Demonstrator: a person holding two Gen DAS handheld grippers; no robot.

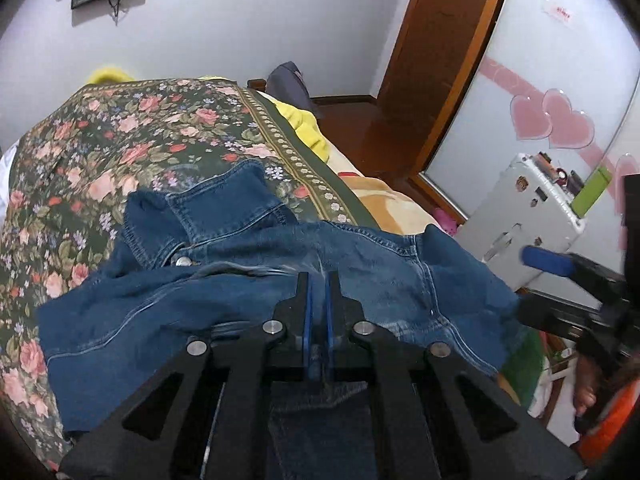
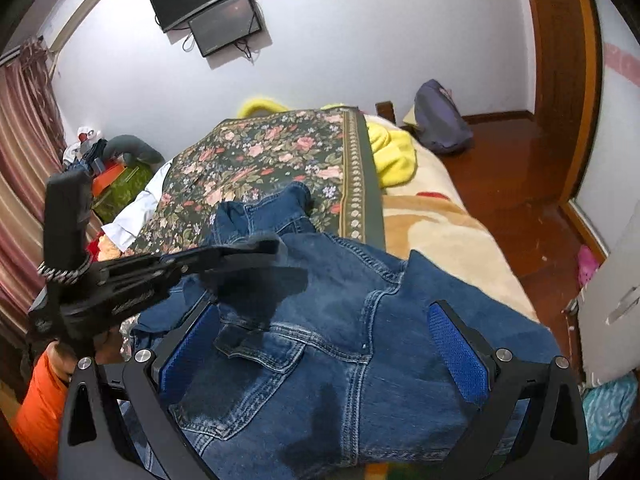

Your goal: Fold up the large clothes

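A blue denim garment (image 1: 248, 280) lies crumpled on the near end of a bed with a dark floral cover (image 1: 120, 140). My left gripper (image 1: 318, 280) is shut on a fold of the denim, which runs between its blue pads and hangs below. It also shows in the right wrist view (image 2: 256, 248), reaching in from the left. My right gripper (image 2: 324, 344) is open wide, its blue pads (image 2: 460, 352) on either side of the denim (image 2: 332, 320) at a back pocket. The right gripper shows at the right edge of the left wrist view (image 1: 560, 268).
Yellow blanket (image 2: 392, 152) and beige blanket (image 2: 440, 224) lie on the bed's right side. A white cabinet (image 1: 528, 208) stands to the right, by a wooden door frame (image 1: 452, 60). A dark bag (image 2: 440, 120) sits on the wooden floor. Curtains (image 2: 24, 128) hang at left.
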